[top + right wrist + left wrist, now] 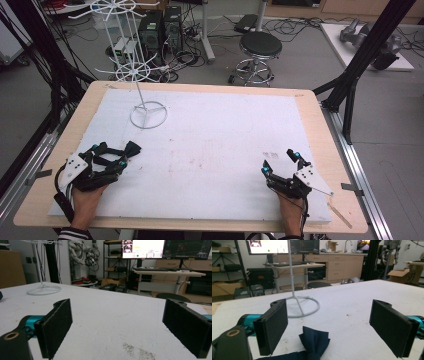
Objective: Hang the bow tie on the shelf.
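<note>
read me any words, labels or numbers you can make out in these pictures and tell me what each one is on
None can be read.
Monitor in the right gripper view: bright panels with small text, too blurred to read.
Monitor in the left gripper view: lit window, text too small to read.
Cardboard box in the left gripper view: dark print on its side, cut off and unclear.
White mat in the high view: small grey mark near the right gripper, not legible.

I'm working in a robotics lab: monitors (143, 248) glow on a desk (168, 272), computer towers (160, 29) and cables sprawl across the floor.
</note>
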A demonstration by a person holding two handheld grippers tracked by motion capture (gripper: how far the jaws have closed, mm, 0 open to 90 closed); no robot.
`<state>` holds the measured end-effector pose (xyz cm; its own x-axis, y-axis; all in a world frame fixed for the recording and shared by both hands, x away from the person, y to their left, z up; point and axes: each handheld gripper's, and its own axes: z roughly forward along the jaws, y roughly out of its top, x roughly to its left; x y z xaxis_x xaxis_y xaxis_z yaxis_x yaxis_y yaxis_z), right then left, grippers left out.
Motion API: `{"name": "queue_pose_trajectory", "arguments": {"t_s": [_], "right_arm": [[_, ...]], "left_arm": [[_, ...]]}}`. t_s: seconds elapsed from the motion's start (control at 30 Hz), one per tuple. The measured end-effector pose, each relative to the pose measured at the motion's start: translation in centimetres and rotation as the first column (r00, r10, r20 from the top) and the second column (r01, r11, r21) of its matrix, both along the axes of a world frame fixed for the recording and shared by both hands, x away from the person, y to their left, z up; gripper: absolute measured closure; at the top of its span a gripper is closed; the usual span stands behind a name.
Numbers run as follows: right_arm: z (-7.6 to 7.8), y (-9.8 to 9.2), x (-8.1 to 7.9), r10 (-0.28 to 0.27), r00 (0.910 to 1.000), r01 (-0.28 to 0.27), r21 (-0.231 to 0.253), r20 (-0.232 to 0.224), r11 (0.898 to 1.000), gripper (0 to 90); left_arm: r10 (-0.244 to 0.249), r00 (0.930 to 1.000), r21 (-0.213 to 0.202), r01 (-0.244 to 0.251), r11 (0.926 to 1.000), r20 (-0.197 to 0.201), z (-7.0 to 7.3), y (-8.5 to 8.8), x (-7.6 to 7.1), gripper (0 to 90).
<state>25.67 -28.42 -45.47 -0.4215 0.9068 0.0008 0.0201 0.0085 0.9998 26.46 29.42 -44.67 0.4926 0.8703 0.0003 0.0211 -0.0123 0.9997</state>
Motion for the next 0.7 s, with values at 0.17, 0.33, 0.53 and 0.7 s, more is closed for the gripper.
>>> {"name": "queue_pose_trajectory", "arguments": {"t_s": [0.17,0.33,0.53,0.7], "right_arm": [[0.0,0.0,0.0,0.002,1.0,-0.002,0.001,-0.004,1.0,8.2],[0.0,0.0,0.0,0.001,1.0,-0.001,0.0,-0.003,1.0,8.2],[0.0,0.0,0.0,0.001,1.0,-0.001,0.0,-0.003,1.0,8.2],[0.0,0.0,0.0,0.001,1.0,-0.001,0.0,-0.003,1.0,8.2]], "left_arm": [[0.026,0.9993,0.029,-0.025,0.9993,-0.028,1.5,1.3,0.1,15.6],[0.055,0.9952,0.065,-0.05,0.9966,-0.081,2.6,2.7,0.5,15.6],[0.079,0.9871,0.112,-0.064,0.9916,-0.139,3.3,3.8,1.2,15.6],[0.091,0.974,0.177,-0.054,0.9827,-0.207,4.0,4.6,2.4,15.6]]}}
